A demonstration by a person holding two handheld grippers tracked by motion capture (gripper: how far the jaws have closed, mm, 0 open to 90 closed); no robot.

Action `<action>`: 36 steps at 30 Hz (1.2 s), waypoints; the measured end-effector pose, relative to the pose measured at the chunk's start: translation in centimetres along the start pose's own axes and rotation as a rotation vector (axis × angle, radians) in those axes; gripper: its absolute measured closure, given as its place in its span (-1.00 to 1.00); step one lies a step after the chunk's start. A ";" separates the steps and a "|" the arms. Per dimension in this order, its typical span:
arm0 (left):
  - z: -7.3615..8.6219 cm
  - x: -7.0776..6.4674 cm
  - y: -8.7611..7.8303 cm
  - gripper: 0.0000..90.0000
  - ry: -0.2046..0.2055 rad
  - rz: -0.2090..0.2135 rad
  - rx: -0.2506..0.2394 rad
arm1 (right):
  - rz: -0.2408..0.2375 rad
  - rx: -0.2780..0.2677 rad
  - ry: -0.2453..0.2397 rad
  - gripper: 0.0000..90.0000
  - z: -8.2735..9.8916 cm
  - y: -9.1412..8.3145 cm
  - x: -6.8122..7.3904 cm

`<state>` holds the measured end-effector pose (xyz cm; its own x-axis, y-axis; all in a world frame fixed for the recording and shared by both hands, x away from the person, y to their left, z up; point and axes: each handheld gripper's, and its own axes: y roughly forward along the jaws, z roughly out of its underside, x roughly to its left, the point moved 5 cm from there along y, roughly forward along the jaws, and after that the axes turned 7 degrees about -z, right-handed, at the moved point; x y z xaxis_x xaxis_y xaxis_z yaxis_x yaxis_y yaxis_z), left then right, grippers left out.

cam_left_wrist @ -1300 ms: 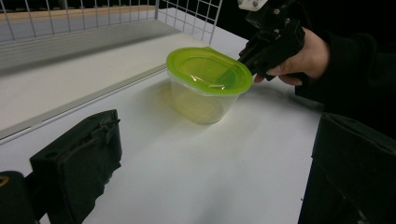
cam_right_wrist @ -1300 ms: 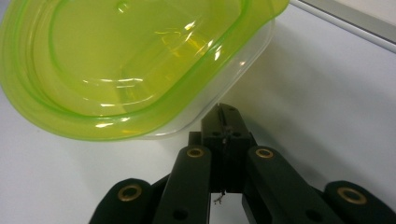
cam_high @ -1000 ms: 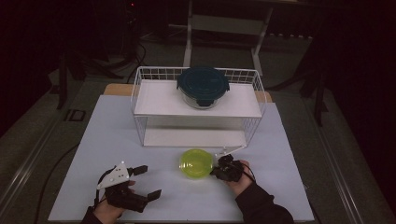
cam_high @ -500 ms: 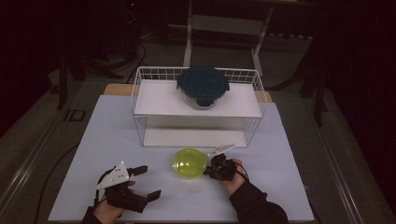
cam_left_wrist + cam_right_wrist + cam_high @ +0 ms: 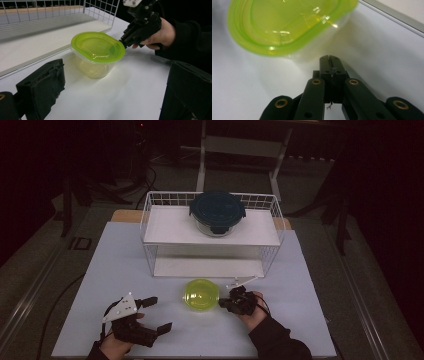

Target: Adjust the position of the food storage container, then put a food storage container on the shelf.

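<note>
Fingers of the right gripper (image 5: 329, 58) pressed together, apparently nudging the green-lidded container (image 5: 200, 295) left; next, keep pushing.

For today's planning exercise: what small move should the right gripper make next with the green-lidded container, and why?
Probably keep nudging it gently leftward. The right gripper is shut with its tip at the rim of the green-lidded container, while the left gripper waits open on the other side.

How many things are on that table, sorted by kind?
Lidded containers: 2, a green-lidded container and a dark-lidded glass container
White wire racks: 1
Hand-held claws: 2, the left claw and the right claw
Total: 5
</note>
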<state>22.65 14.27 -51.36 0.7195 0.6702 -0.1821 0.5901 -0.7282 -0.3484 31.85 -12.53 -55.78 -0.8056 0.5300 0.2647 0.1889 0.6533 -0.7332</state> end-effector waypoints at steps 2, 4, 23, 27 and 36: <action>0.0 -0.1 0.0 -0.97 0.007 0.000 -0.001 | 0.005 -0.006 0.009 0.94 0.4 -0.7 -0.1; 0.1 -0.2 0.1 -0.97 0.007 0.019 -0.001 | 0.012 -0.008 0.013 0.90 0.8 -1.2 -0.3; -2.9 0.5 1.1 -0.97 -0.021 0.016 0.020 | -0.023 -0.187 0.069 -0.56 0.1 -5.7 0.7; -3.8 1.0 1.9 -0.97 -0.058 0.025 0.021 | -0.036 -0.233 0.092 -0.65 -0.8 -6.1 0.7; -4.4 1.9 4.6 -0.97 -0.169 0.053 0.117 | -0.057 -0.244 0.121 -0.68 -2.5 -6.0 0.4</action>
<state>28.36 11.58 -49.25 0.6711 0.6531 -0.3509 0.4996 -0.7481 -0.4368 31.83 -14.92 -49.67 -0.7487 0.5400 0.3845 0.2871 0.7870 -0.5461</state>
